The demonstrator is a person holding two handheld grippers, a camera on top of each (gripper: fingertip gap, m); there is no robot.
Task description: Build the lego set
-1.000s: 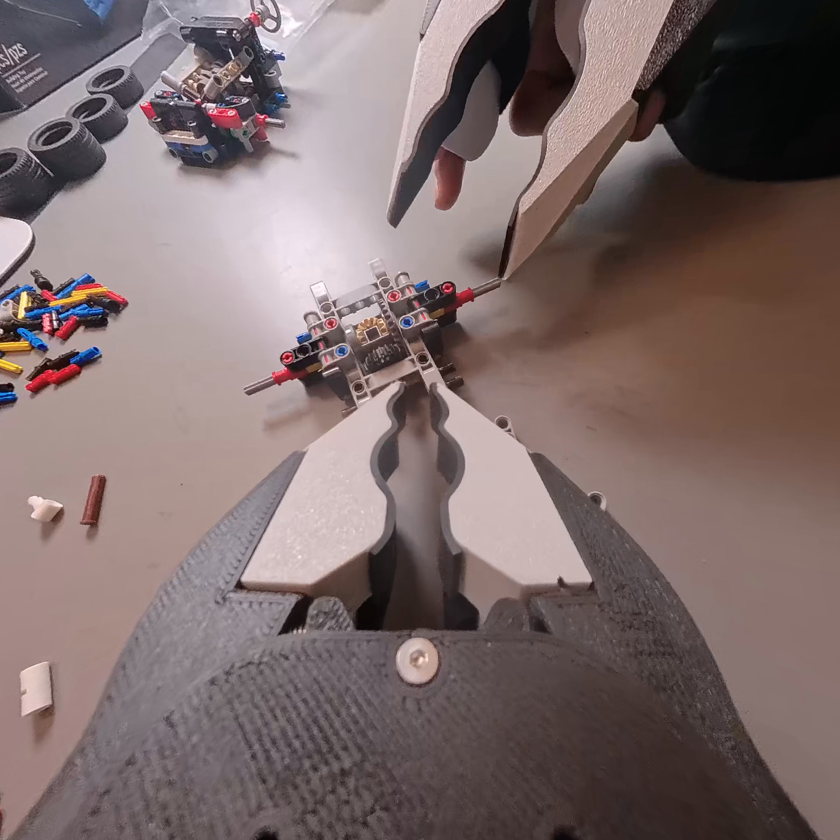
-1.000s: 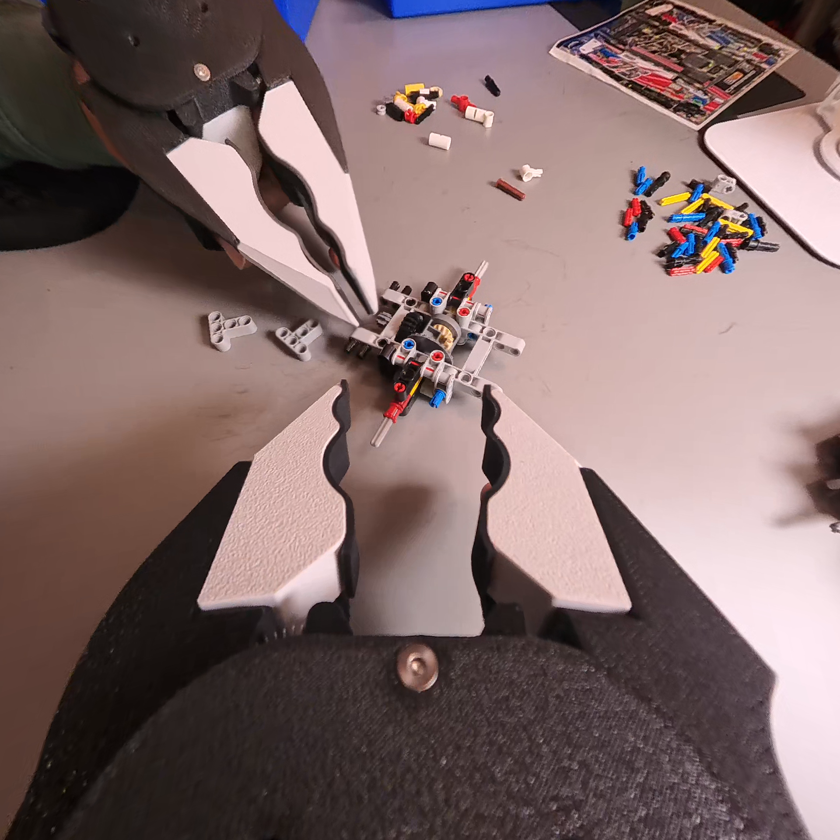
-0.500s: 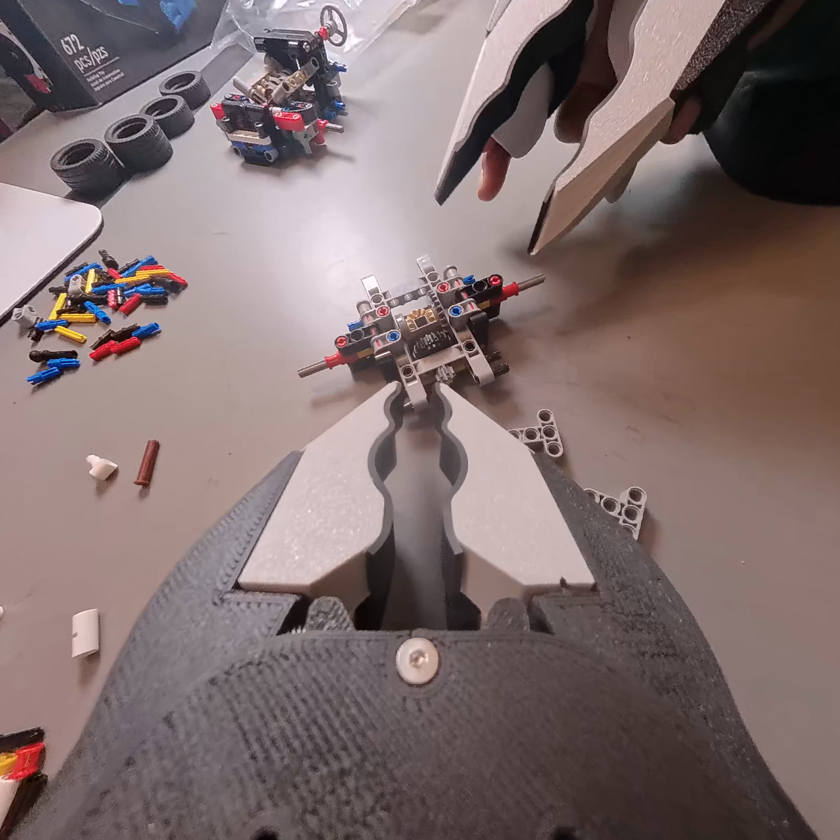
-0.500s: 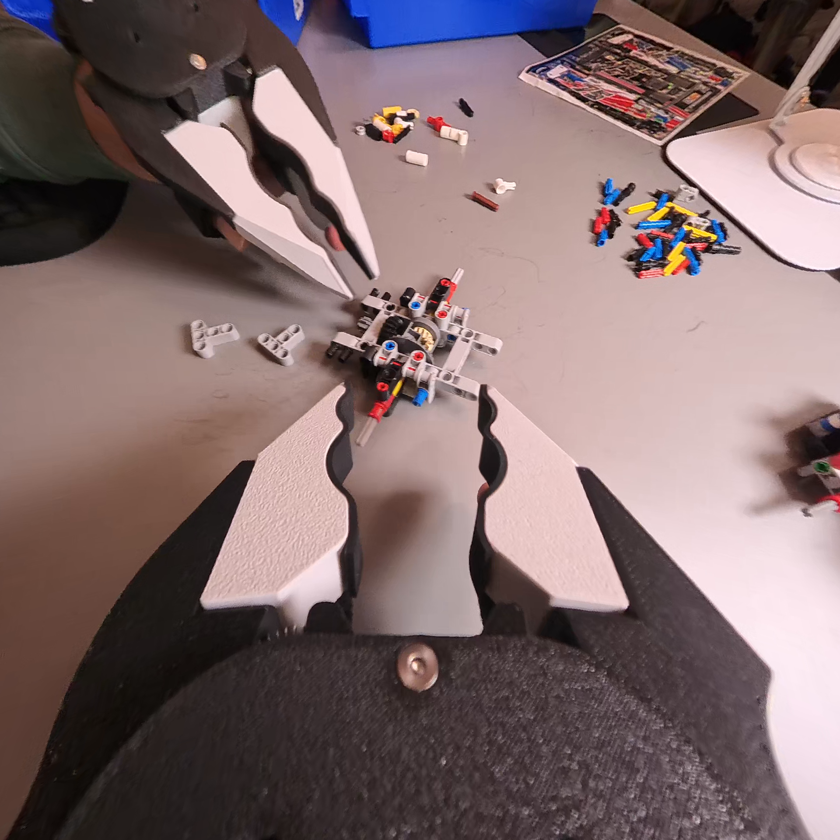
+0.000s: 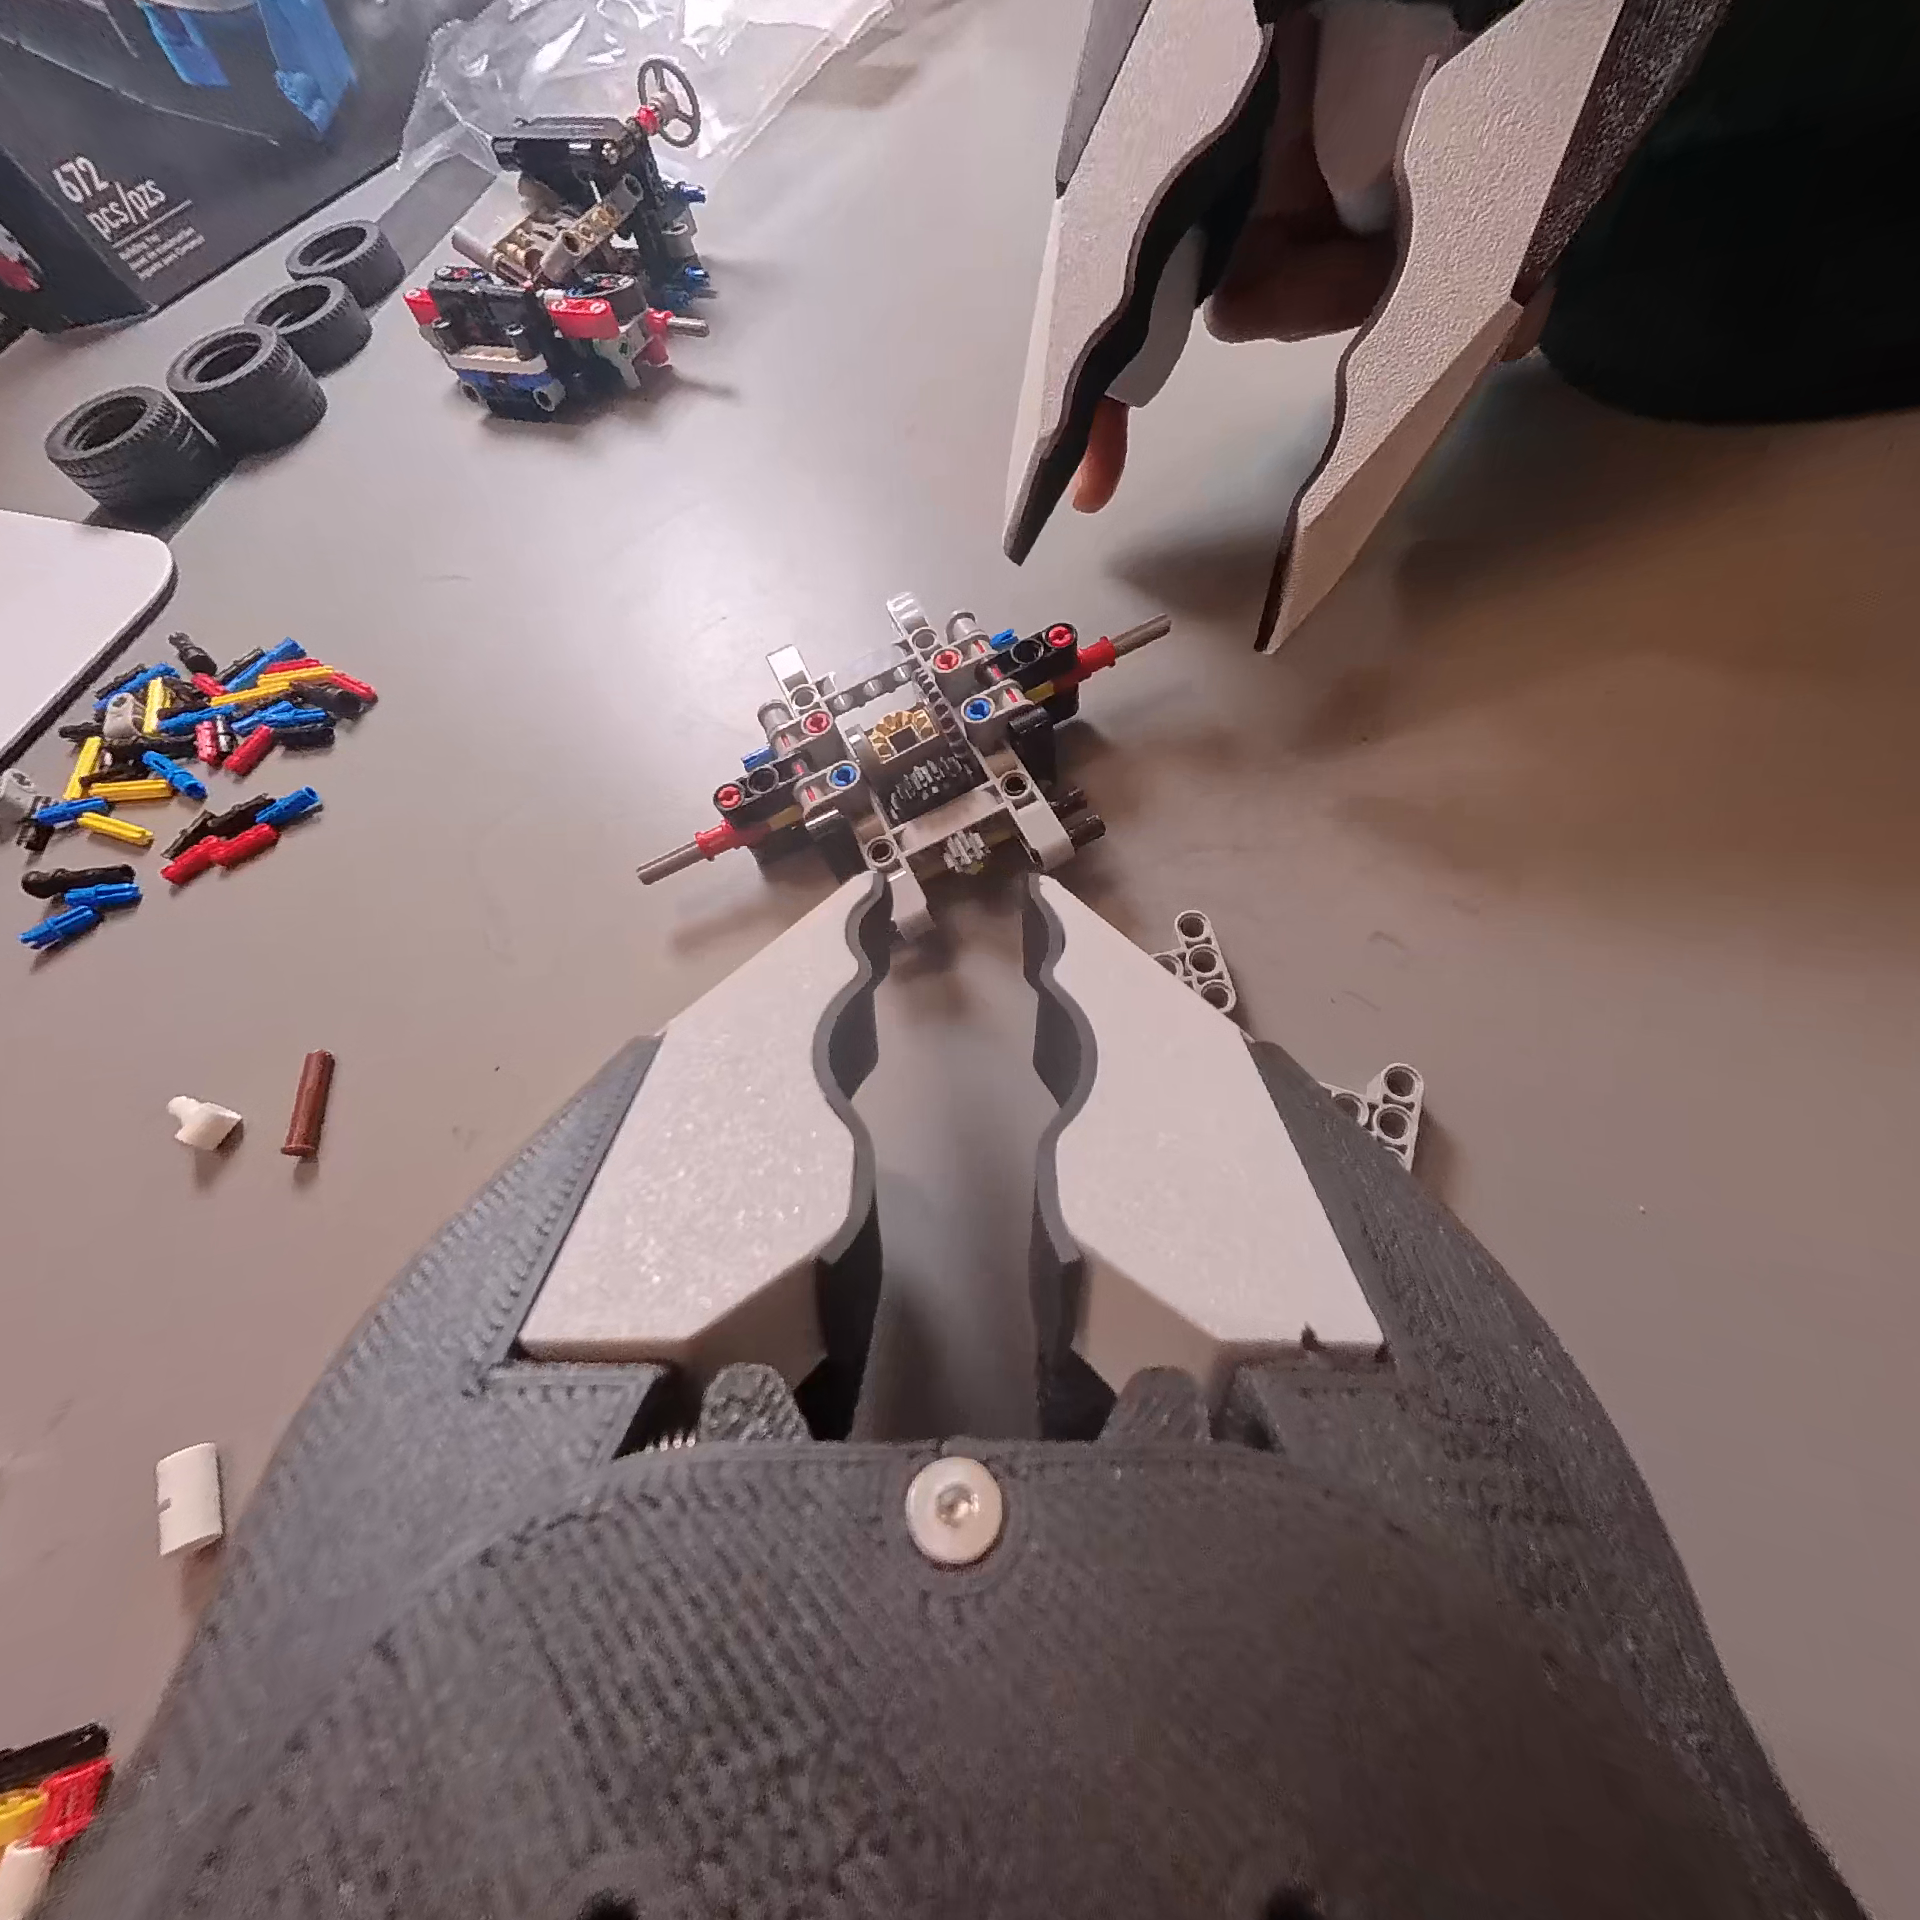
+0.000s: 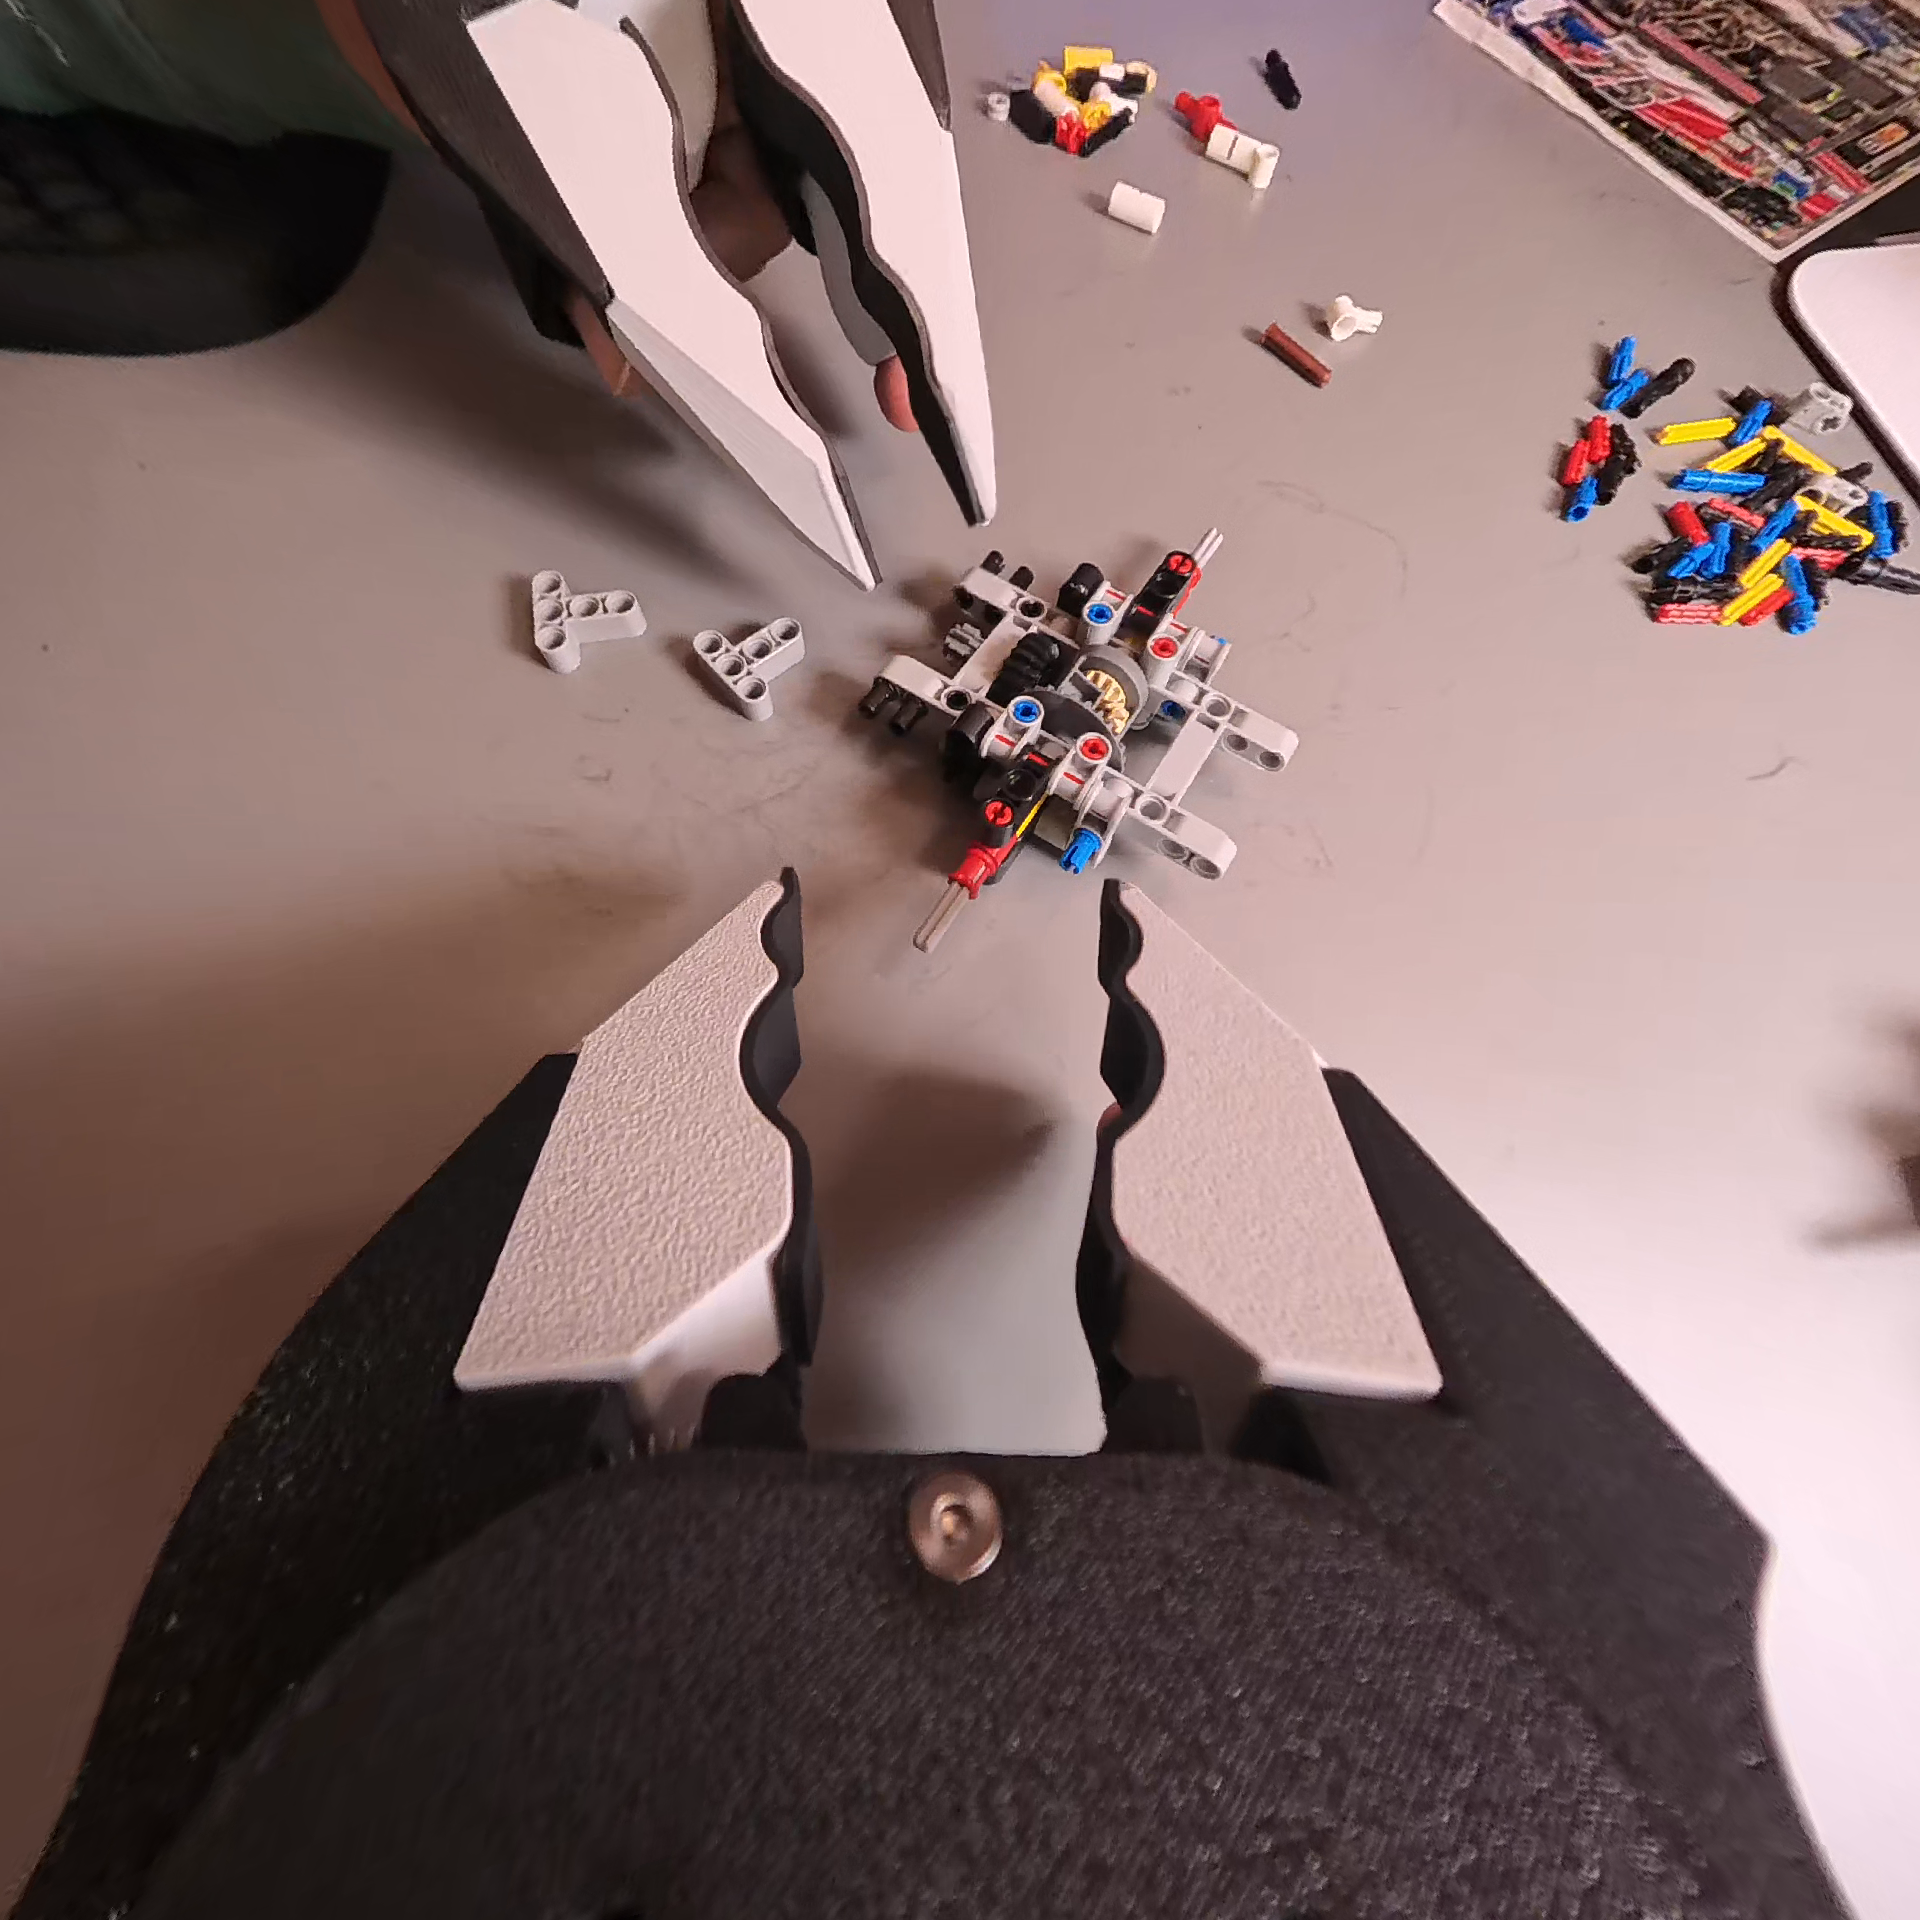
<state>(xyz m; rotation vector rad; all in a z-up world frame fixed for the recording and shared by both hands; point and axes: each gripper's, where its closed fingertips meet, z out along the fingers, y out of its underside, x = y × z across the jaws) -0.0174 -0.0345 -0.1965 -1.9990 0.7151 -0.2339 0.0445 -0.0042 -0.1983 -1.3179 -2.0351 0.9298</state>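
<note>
From left to right: a dark box with print, cut off at the frame edge; loose coloured pins; the grey gear assembly mid-table. The left gripper gapes, grasping nothing — one fingertip just beside a grey beam. The right gripper hovers near, released. A printed booklet is cropped.
</note>
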